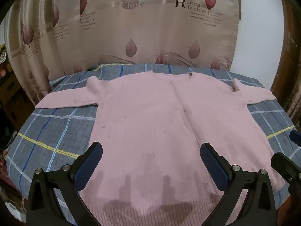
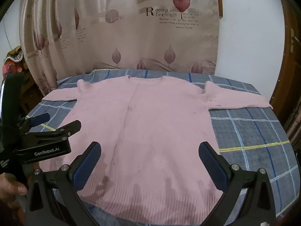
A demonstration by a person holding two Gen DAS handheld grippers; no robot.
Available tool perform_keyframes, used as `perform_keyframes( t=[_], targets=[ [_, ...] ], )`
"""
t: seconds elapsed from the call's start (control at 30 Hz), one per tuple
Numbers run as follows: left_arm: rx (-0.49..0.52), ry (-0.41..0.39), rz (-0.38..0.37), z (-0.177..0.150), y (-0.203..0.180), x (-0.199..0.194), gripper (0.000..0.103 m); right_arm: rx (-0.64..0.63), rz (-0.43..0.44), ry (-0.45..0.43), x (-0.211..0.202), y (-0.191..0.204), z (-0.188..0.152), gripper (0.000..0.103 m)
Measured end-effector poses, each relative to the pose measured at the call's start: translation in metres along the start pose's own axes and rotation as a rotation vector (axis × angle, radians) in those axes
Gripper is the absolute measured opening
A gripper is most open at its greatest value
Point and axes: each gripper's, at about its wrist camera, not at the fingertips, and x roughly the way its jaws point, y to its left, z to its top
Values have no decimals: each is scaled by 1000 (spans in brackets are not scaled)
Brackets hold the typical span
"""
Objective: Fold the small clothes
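A pink knit sweater [image 1: 150, 120] lies flat and spread out on a blue plaid cloth [image 1: 56, 130], sleeves out to both sides, neck at the far end. It also shows in the right wrist view [image 2: 156, 128]. My left gripper [image 1: 151, 150] is open and empty, above the sweater's near hem. My right gripper [image 2: 150, 150] is open and empty, above the hem's right half. The left gripper [image 2: 56, 120] also shows at the left of the right wrist view, and one right finger [image 1: 286, 163] at the right edge of the left wrist view.
A beige curtain [image 1: 150, 28] with leaf prints and lettering hangs behind the table. The plaid cloth [image 2: 254, 131] drops off at the table's edges. A wooden door frame [image 2: 286, 86] stands at the right. Clutter [image 1: 7, 71] sits at the far left.
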Motion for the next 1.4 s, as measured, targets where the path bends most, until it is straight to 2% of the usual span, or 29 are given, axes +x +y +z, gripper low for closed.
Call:
perform_keyframes(
  t=[0.17,0.2,0.27,0.43,0.63,0.77,0.87,1.0,1.2,1.4],
  targets=[
    [0,11,8,9,2,15,103,7,5,13,15,-1,9,103],
    [32,9,37,8,1,14,103,7,5,15,19,-1,10,103],
    [33,10,43,11,2,19,103,12,10,22,25,-2,13,103],
    [0,37,38,16,4,35,103,32,21,45,43,-7,20,103],
    [22,23,72,21,9,50,103,48,23,66,64,-14,27,103],
    [-4,67,70,19,14,63,103,47,15,76,74,-17,29,103],
    [-23,71,62,19,20,69,103,48,5,83,82,-23,31,103],
    [-47,54,57,20,29,80,103,53,-19,92,93,-33,33,103],
    [-44,25,99,19,37,94,103,51,-50,98,108,-51,40,103],
    [-99,92,111,13,48,113,103,56,-55,106,125,-74,48,103]
  ],
)
